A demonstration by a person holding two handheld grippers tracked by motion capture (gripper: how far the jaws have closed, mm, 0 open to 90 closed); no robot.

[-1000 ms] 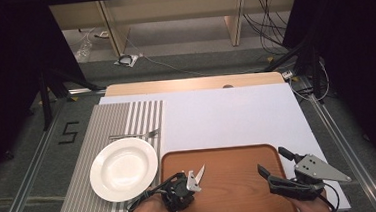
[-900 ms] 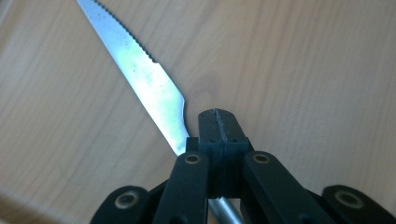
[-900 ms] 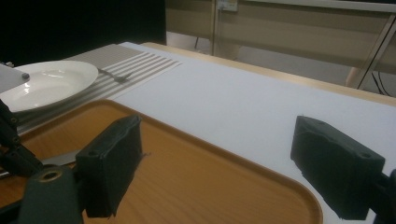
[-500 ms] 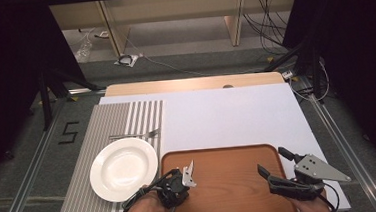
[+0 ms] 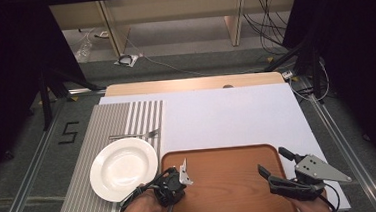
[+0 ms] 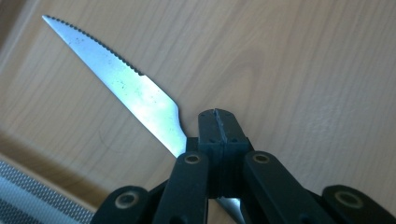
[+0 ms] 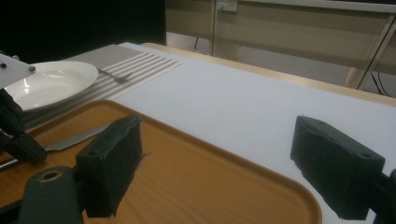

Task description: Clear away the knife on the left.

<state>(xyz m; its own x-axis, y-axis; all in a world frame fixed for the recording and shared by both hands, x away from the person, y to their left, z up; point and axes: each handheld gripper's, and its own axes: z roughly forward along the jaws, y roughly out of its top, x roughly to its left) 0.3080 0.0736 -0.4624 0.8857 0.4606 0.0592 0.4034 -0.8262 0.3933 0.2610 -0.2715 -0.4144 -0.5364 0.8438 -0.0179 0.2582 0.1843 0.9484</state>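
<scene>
Table (image 5: pixel 237 117) first: I see its white top with a wooden edge at the far side, and a grey striped placemat (image 5: pixel 112 126) along its left. Nearest me sits the brown wooden tray (image 5: pixel 226 183), with its left rim just beside the placemat. On the placemat rests a white plate (image 5: pixel 123 168), with a fork (image 5: pixel 134 135) lying flat just beyond it, apart from its rim.

My left gripper (image 5: pixel 175 181) is over the tray's left end, close to the plate. In the left gripper view its 2 black jaws are pressed fully together, pads meeting with no gap, and they have hold of a knife (image 6: pixel 126 88). I see the blade running out from the left jaw's side toward the upper left, its serrated edge uppermost, over the tray's wood grain. A bit of bright metal shows below the jaws too. I cannot tell whether the blade tip touches the tray. In the right gripper view the knife (image 7: pixel 77 138) lies low over the tray, pointing toward the tray's middle.

My right gripper (image 5: pixel 275 170) sits at the tray's right end, well apart from the left one. Its 2 jaws stand wide apart with nothing between them, and I see the tray's rim and the white tabletop through the gap.
</scene>
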